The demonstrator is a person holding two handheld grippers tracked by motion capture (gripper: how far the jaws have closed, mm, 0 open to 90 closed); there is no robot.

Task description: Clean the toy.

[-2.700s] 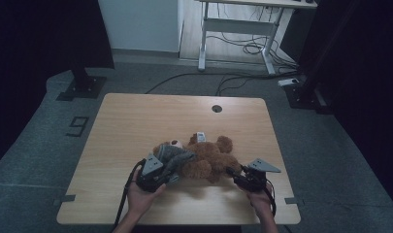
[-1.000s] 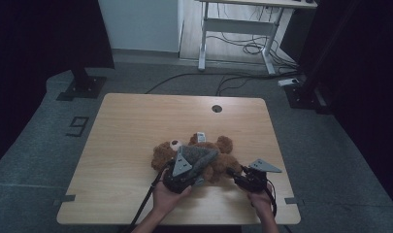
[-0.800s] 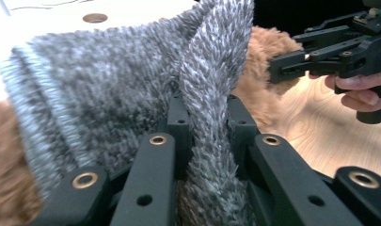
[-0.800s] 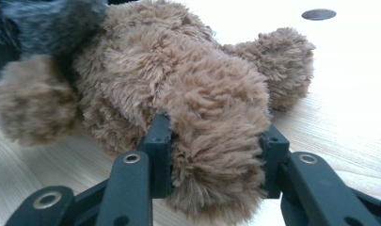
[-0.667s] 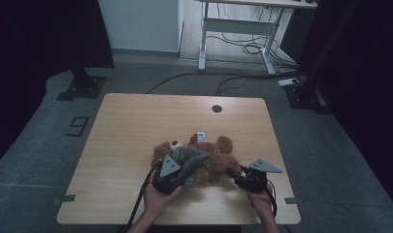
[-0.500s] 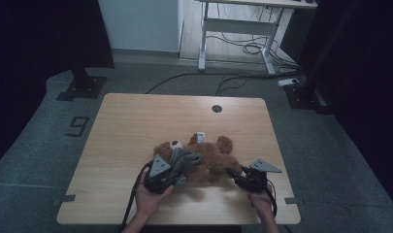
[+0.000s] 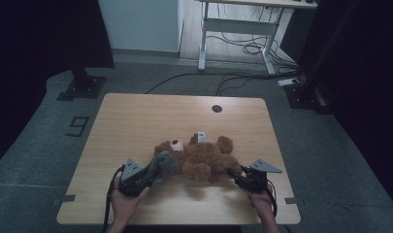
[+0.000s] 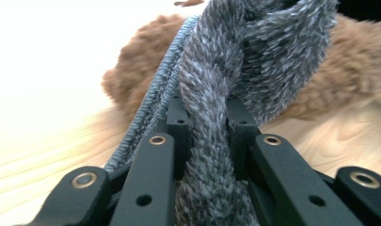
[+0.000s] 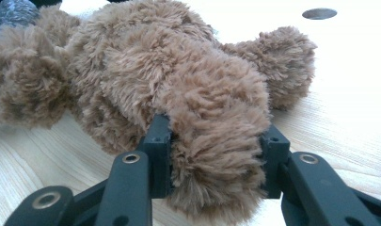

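left gripper (image 7: 157, 167) clamped on grey cloth (image 8: 211, 117) at the teddy bear's (image 7: 201, 158) head end; right gripper (image 7: 235, 175) clamped on its leg (image 9: 216, 136), bear lying on counter (image 7: 150, 116).

High view dim, room around the table (image 7: 136, 121) near black. Gripper views: tabletop beyond the teddy bear (image 9: 169, 89) blown out white; near fur sharp.

Dim room around a wooden table

Grey carpet floor (image 7: 48, 141) bears a "9" mark (image 7: 77, 126); a white desk frame (image 7: 237, 24) with tangled cables (image 7: 242, 48) stands against the far wall.
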